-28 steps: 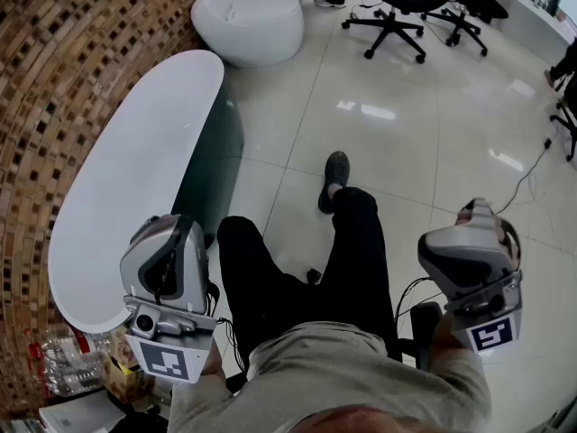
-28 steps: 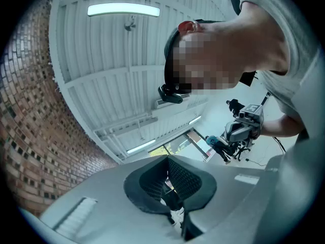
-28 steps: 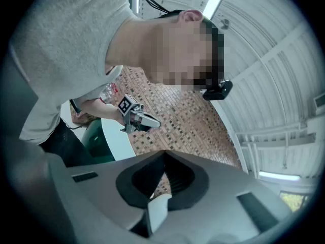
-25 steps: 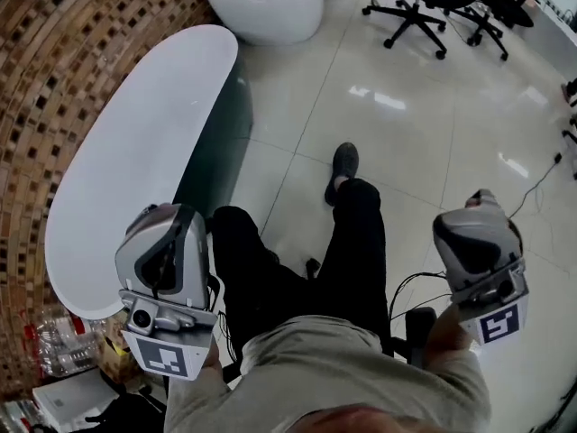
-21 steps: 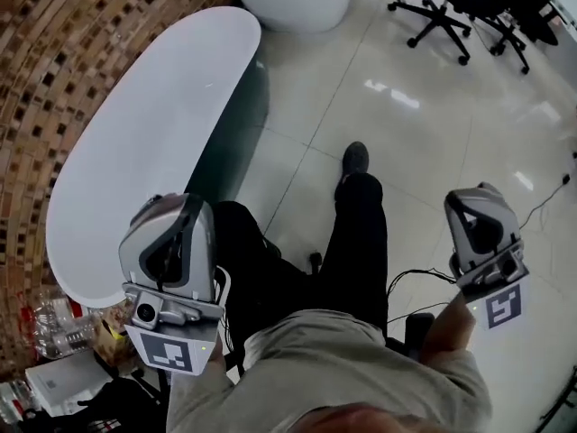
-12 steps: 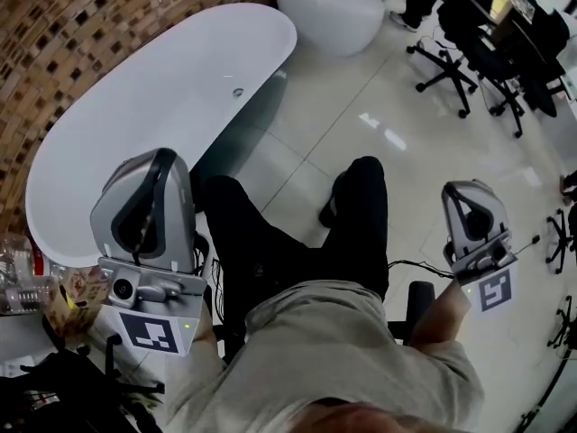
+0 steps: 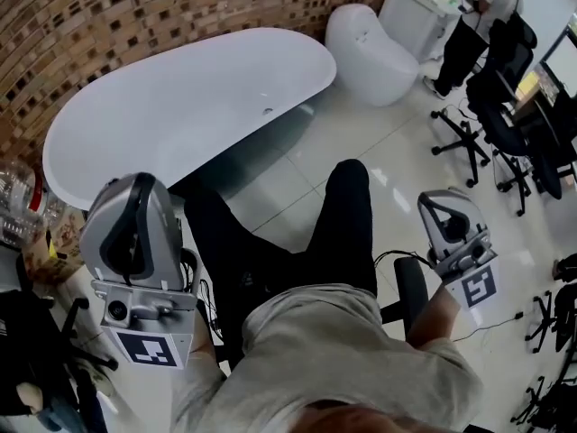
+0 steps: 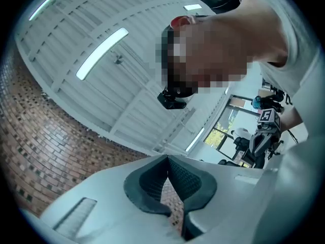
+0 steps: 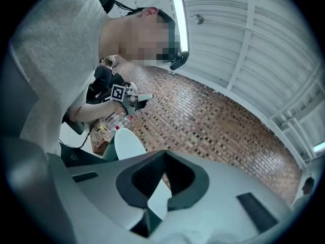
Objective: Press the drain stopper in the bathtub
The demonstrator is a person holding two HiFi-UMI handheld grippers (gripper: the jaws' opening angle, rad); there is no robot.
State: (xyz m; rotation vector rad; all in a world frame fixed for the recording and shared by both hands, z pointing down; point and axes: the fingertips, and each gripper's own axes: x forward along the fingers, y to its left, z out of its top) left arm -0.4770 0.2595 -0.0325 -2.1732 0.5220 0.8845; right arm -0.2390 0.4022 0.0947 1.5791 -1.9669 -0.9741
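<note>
smooth white oval bathtub (image 7: 180, 106) lies by a mosaic brick wall (image 7: 135, 16), well ahead of the left gripper (image 7: 137, 188). its small round drain stopper (image 7: 267, 112) sits on the tub floor. the right gripper (image 7: 442, 204) is far from it. both point upward, jaws closed on nothing.

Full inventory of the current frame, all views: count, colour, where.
bathtub: one, white, upper left, along the wall
drain stopper: one, small, greyish, inside the tub near its right end
brick wall: one, brown mosaic, behind the tub
rounded seat: one, white, right of the tub
office chairs: at least two, black, far right
bottles: a few, clear, left edge
standing person: one, top right
floor: pale glossy tiles
legs: two, black trousers, centre
left gripper: grey, lower left, jaws together, empty
right gripper: grey, lower right, jaws together, empty
</note>
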